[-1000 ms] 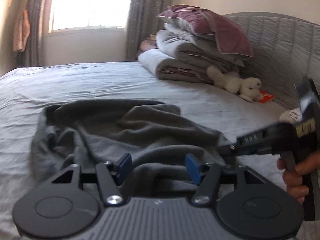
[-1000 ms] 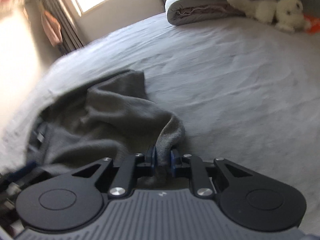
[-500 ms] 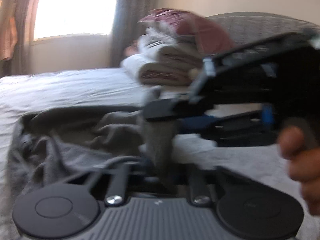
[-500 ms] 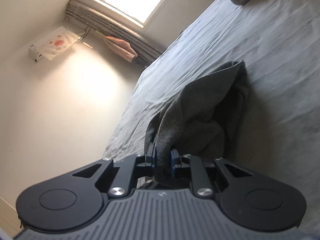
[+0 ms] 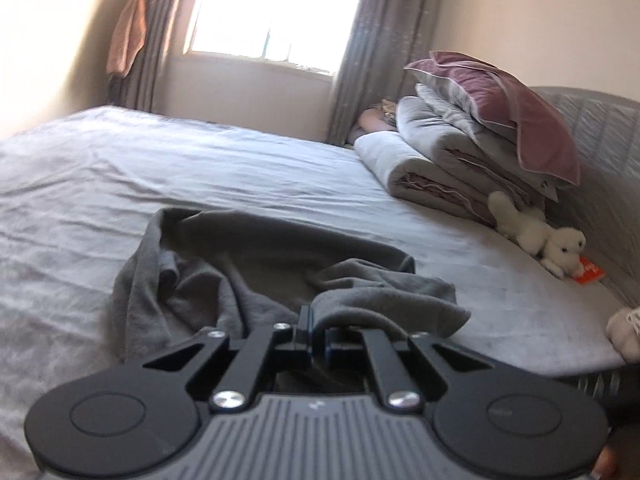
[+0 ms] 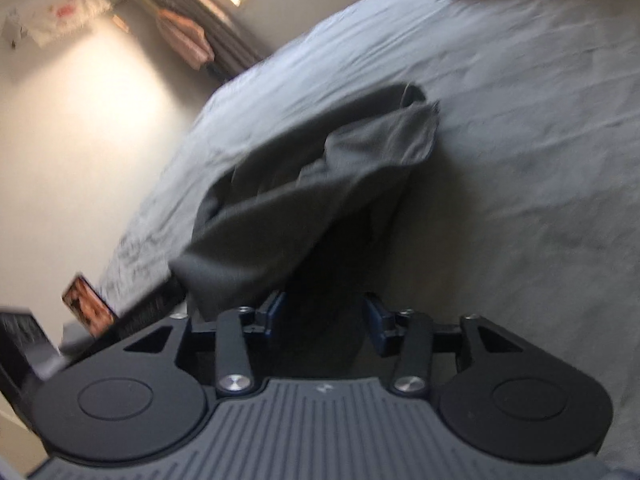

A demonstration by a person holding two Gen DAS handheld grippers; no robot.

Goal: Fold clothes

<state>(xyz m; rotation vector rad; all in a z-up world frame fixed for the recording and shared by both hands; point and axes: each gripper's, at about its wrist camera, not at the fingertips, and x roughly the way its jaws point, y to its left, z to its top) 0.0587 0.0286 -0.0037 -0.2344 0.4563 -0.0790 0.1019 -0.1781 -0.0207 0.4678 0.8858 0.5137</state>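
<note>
Fingers (image 5: 306,322) pinch grey garment (image 5: 248,276) on seemingly grey bed (image 5: 240,184).

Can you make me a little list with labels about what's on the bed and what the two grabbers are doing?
place: grey bed
clothing: crumpled dark grey garment
left gripper: jaws shut on a fold of the garment
right gripper: jaws open, holding nothing; garment ahead of it
by the headboard: folded bedding, purple pillow on top, white plush toy beside it
folding: not yet done

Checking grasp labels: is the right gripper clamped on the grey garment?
No. In the right wrist view the right gripper has its jaws wide apart, with the grey garment lying beyond them.
</note>
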